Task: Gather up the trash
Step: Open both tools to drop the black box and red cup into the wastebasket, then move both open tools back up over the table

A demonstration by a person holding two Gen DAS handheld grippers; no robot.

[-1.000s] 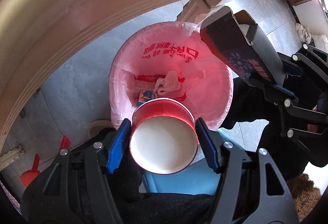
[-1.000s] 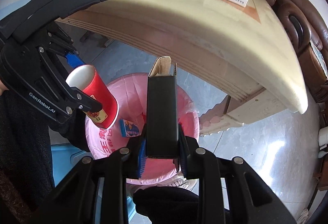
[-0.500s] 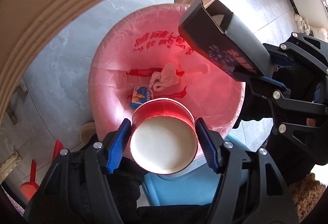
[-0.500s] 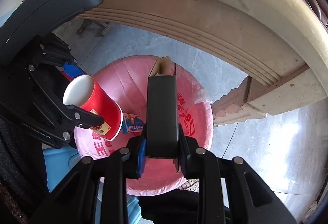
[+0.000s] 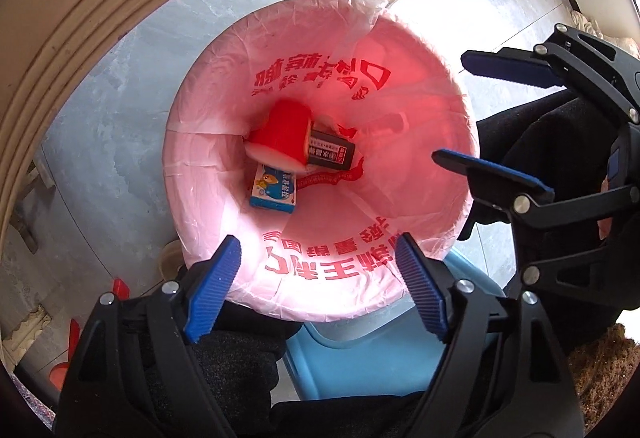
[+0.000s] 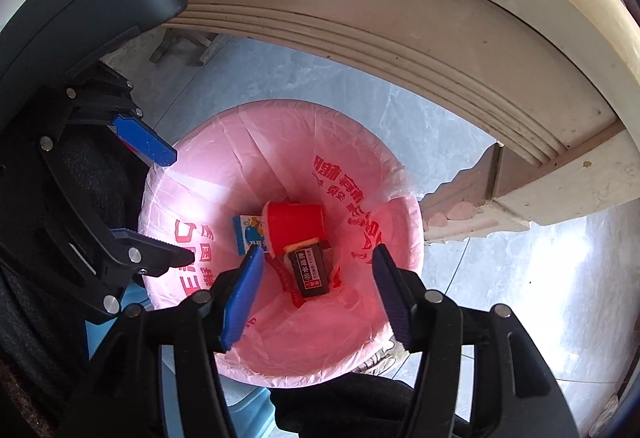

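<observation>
Three bits of trash lie at the bottom of the pink bin bag (image 5: 208,173). The red paper cup (image 5: 282,135) is on its side, with its white open mouth turned toward the bag's wall. A small black box (image 5: 331,153) with white writing on its end lies right against the cup. A little blue and white carton (image 5: 274,189) with a cartoon picture sits just beside the cup too. The bag is thin and crinkly, with big red letters printed around its inside.

Above the bin, the left gripper (image 5: 318,282) has just been opening its blue jaws, and nothing is between them. The right gripper (image 6: 316,290) has also just been opening, and its jaws are empty too. A cream table edge (image 6: 400,17) curves over the grey floor (image 5: 112,141).
</observation>
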